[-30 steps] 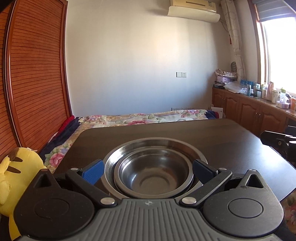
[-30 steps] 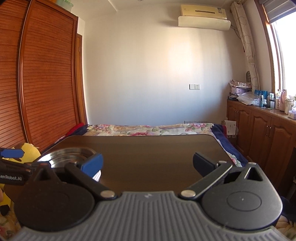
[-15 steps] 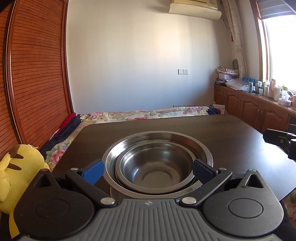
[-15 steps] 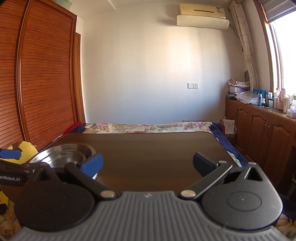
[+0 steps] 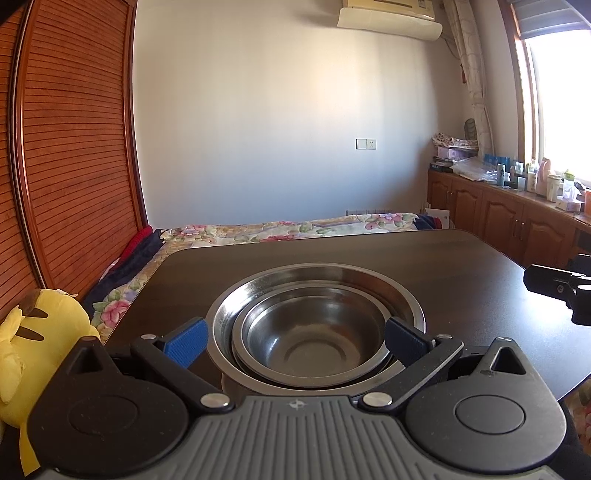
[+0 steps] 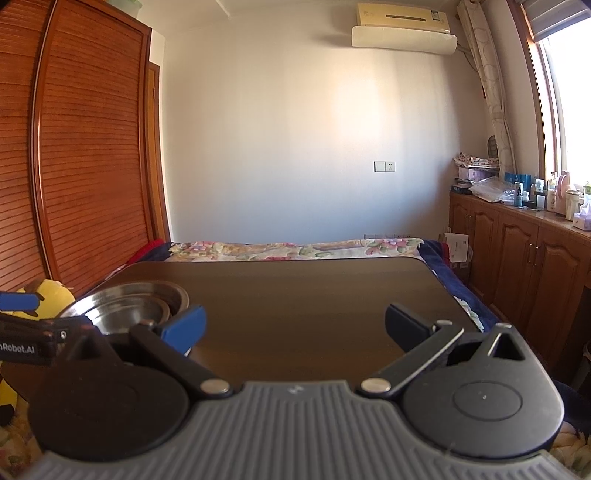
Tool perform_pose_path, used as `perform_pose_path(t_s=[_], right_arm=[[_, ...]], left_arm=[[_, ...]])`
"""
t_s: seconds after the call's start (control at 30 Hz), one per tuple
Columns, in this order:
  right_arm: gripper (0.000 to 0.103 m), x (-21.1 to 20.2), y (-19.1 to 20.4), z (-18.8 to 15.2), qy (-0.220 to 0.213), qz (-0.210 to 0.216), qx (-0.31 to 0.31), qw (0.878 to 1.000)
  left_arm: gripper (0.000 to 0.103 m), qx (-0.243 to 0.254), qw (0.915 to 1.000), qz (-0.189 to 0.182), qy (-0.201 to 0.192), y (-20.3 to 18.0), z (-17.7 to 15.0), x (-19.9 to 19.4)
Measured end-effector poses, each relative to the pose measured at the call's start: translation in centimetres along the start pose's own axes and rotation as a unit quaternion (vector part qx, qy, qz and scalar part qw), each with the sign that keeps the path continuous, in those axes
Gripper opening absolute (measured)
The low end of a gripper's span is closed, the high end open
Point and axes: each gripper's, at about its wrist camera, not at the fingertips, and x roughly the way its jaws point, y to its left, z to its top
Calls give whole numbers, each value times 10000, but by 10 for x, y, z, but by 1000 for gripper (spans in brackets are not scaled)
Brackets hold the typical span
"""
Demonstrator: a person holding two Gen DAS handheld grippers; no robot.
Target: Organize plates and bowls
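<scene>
A stack of steel bowls (image 5: 314,332) sits low in the centre of the left wrist view, near the table's near left corner: a smaller bowl (image 5: 314,341) is nested inside a wider, shallower one (image 5: 317,280), both upright and empty. In the right wrist view the same stack (image 6: 129,306) shows at the lower left of the frame. The dark wooden table (image 5: 424,266) carries them, its top otherwise bare brown in both views. The left hand-held gripper (image 5: 295,338) hangs just before the stack with its jaws spread wide — the bright blue pad (image 5: 186,341) lies left of the outer rim and the darker pad (image 5: 404,338) right of it, neither clearly touching the metal, so it grasps nothing. The right hand-held gripper (image 6: 295,325) is likewise released, its pads wide apart over bare table at the lower middle of its frame, well to the right of the bowls; part of it shows as a black piece at the right edge of the left wrist view. A yellow plush toy (image 5: 33,350) sits at the lower left, off the table's edge. Beyond the table's far edge lies a bed with a floral cover (image 6: 295,249). A slatted wooden wardrobe (image 6: 85,147) fills the left side, wooden cabinets (image 6: 517,251) cluttered with bottles run along the right under a bright window, and an air conditioner (image 6: 404,29) hangs at the upper right of the white wall.
</scene>
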Motion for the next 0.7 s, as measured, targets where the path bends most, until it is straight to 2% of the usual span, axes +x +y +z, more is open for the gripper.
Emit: perform_pose_path(t_s=[0.7], right_arm=[[103,-1,1,-2,-4,18,-4,10000]], left_arm=[[103,9,10000,-62,-43,0,4,-6]])
